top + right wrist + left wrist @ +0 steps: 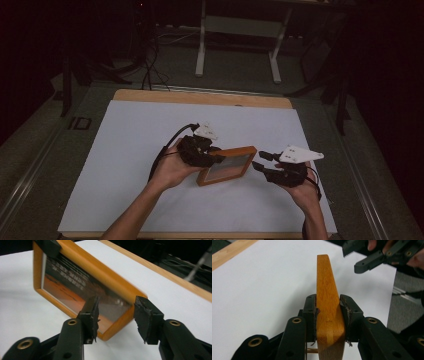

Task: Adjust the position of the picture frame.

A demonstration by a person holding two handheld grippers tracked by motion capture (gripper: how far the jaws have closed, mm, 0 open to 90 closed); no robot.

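An orange wooden picture frame with a dark picture under glass is held tilted just above the white sheet at mid table. My left gripper is shut on the frame's left edge. In the left gripper view the wooden edge stands clamped between the pads of the left gripper. My right gripper is open just right of the frame. In the right gripper view the near corner of the frame lies between the spread jaws of the right gripper, which do not touch it.
A white sheet covers the wooden table, whose bare strip shows at the far edge. Beyond it are the white legs of a desk and cables on a dark floor.
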